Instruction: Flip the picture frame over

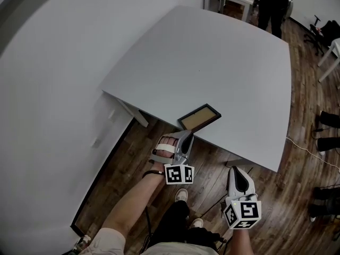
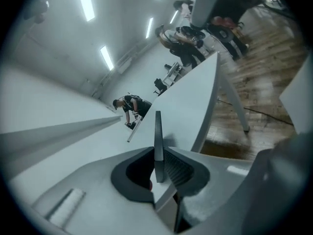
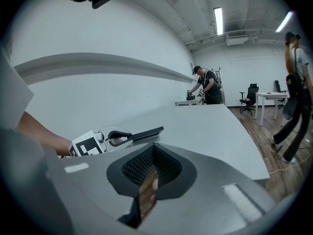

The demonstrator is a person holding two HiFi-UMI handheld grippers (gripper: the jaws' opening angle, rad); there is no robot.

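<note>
1. Your left gripper (image 1: 187, 134) pinches the near end of the picture frame (image 1: 199, 117).
2. The frame is at the near edge of the white table (image 1: 212, 57). Its brown side faces up. Its near end sticks out over the wood floor (image 1: 133, 158).
3. Your right gripper (image 1: 237, 169) is off to the right, apart from the frame, over the floor. Its jaws are pressed together with nothing between them.
4. A person (image 1: 272, 4) stands at the far end of the room, past the table.

Open office-like workroom: white tables (image 1: 212, 62), swivel chair (image 3: 251, 98), ceiling strip lights (image 3: 218, 19), wood floor (image 1: 133, 158).
</note>
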